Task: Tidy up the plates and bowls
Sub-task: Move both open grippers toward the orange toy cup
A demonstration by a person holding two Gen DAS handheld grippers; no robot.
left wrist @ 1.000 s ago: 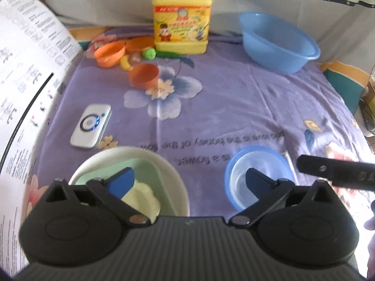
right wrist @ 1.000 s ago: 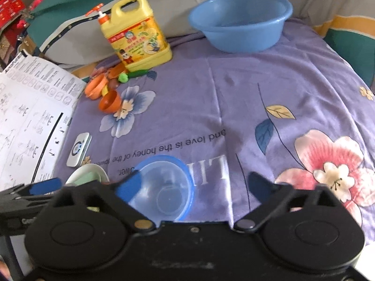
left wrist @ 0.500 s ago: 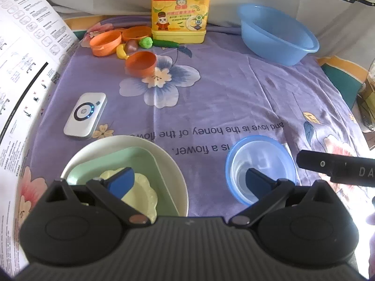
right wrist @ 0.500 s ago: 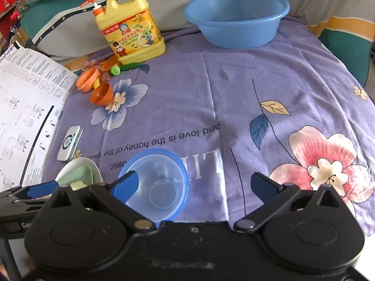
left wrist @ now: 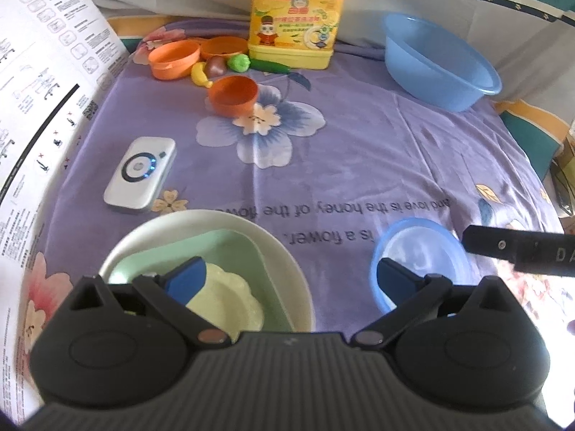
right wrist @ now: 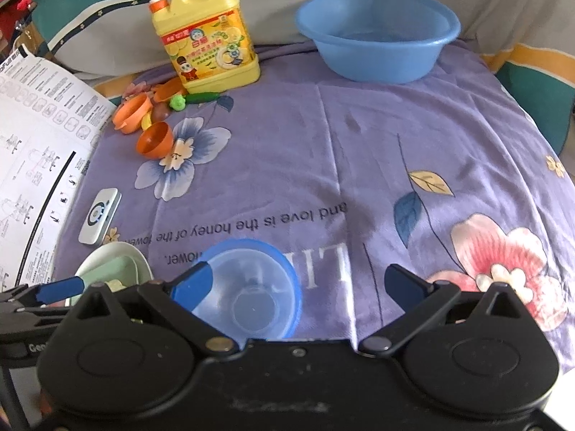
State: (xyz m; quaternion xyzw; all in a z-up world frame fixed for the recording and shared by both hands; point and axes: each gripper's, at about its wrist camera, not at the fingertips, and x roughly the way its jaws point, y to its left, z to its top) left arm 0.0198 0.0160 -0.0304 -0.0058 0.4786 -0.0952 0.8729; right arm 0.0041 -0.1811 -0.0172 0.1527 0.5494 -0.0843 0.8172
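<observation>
Both grippers pulled back and up over the last second, fingers spread, holding nothing. Left gripper (left wrist: 289, 278), right gripper (right wrist: 300, 282). Plate stack (left wrist: 284, 251) and blue bowl (right wrist: 284, 262) sit apart at cloth's near edge; bowl looks next.

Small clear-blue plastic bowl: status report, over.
Both hand-held grippers open: left, right. Small clear-blue plastic bowl upright on purple cloth, ungripped, beside stacked white plate. Nothing between them.

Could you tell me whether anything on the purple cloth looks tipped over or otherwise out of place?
Yes: the small orange bowl lies tipped on its side, and another orange bowl near the detergent jug is tilted too, among scattered toy food.
</observation>
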